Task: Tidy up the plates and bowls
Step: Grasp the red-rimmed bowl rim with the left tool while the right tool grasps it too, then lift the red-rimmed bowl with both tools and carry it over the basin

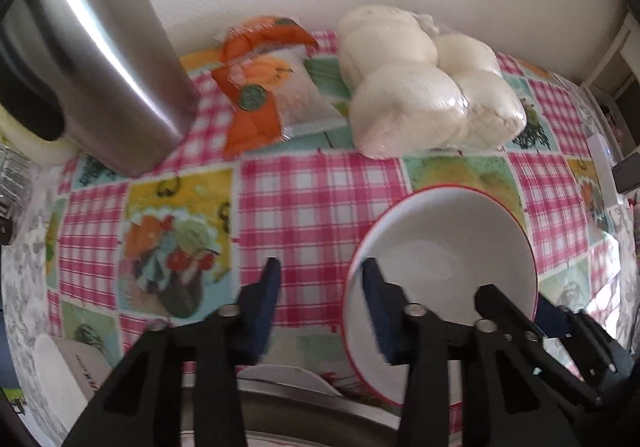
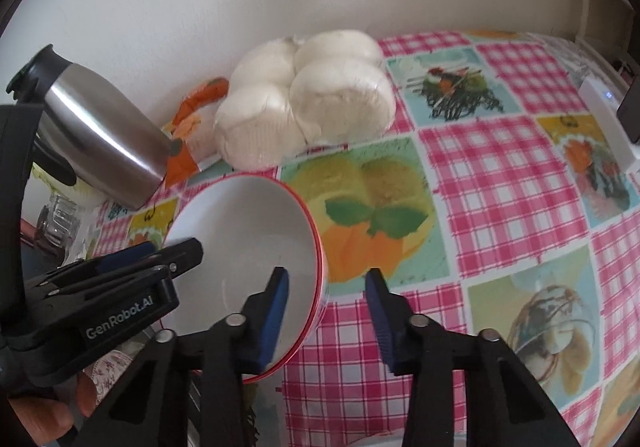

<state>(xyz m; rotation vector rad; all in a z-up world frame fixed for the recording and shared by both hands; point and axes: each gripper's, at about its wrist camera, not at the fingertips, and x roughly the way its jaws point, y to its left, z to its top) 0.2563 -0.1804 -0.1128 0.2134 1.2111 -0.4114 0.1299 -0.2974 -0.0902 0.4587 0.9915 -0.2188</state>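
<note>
- The table, under a checked and picture-printed cloth (image 1: 312,199) (image 2: 500,175), fills both views. Its near edge is hidden behind the gripper bodies.
- A steel flask (image 1: 108,59) (image 2: 104,139) stands at the upper left. Its top is cut off in the left wrist view.
- A clear bag of white rounds (image 1: 420,87) (image 2: 312,103) lies at top centre against the wall. What the contents are cannot be made out.
- The white bowl with a red rim (image 1: 440,247) (image 2: 248,223) sits on the cloth: lower right in the left wrist view, lower left of centre in the right wrist view. Its near rim is covered by fingers, and whether it rests flat cannot be told.
- Left gripper (image 1: 322,287) (image 2: 160,251): jaws apart, straddling one side of the bowl rim, one finger inside and one outside. A gap shows at the outer finger.
- Right gripper (image 2: 328,283) (image 1: 520,311): jaws apart, straddling the opposite side of the rim. A gap shows at the outer finger.
- An orange and white packet (image 1: 264,87) (image 2: 188,127) lies between flask and bag, its print blurred.
- A white box (image 2: 608,119) is cut off at the right edge.
- A person's hand (image 2: 40,419) shows partly at the bottom left.
- A white lettered object (image 1: 64,367) at lower left is unreadable.
</note>
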